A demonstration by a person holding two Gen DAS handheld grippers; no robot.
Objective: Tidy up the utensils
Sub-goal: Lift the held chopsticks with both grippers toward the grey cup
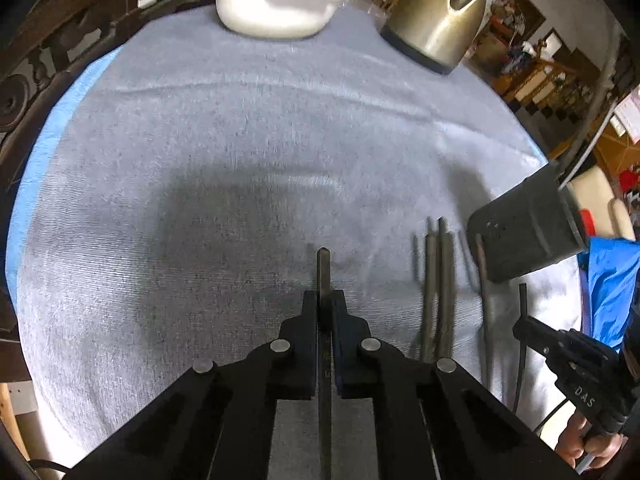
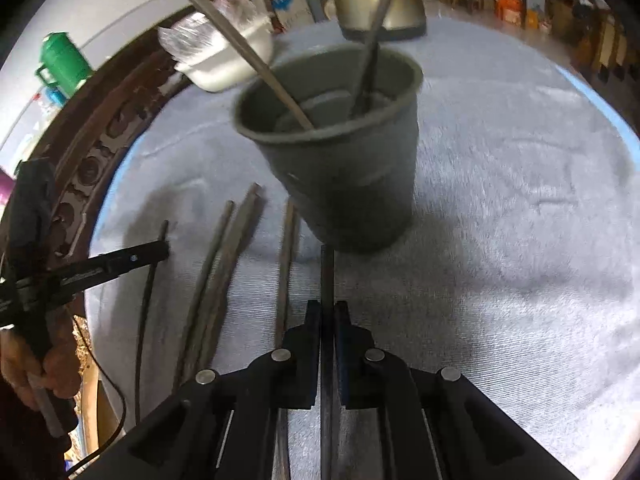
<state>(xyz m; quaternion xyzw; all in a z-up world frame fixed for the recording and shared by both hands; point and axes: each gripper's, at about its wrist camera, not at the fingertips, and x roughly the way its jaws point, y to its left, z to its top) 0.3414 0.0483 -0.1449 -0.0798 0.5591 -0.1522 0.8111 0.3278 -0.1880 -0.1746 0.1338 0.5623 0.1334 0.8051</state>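
Dark metal, thin and rod-like, the utensil clenched in the left gripper runs lengthwise between the jaws and points toward 12 o'clock in the left wrist view, its tip just past the fingertips above the cloth. The right gripper is likewise clamped on a slim dark utensil whose long axis follows the fingers toward 12 o'clock, its end near the foot of the grey cup.

That cup sits at 12 o'clock of the right gripper, with two utensils leaning inside it: one pale, slanting to 11 o'clock, one dark, slanting to 1 o'clock. At 9 to 10 o'clock from the right gripper, several loose utensils lie roughly parallel on the cloth, their ends toward 12 to 1 o'clock; the left wrist view shows them at 2 o'clock of its jaws.

A grey-blue towel covers a round table with a carved dark wooden rim. At the far edge stand a white bowl and a brass-coloured kettle. Beyond, blurred shelves and a green jug fill the room.
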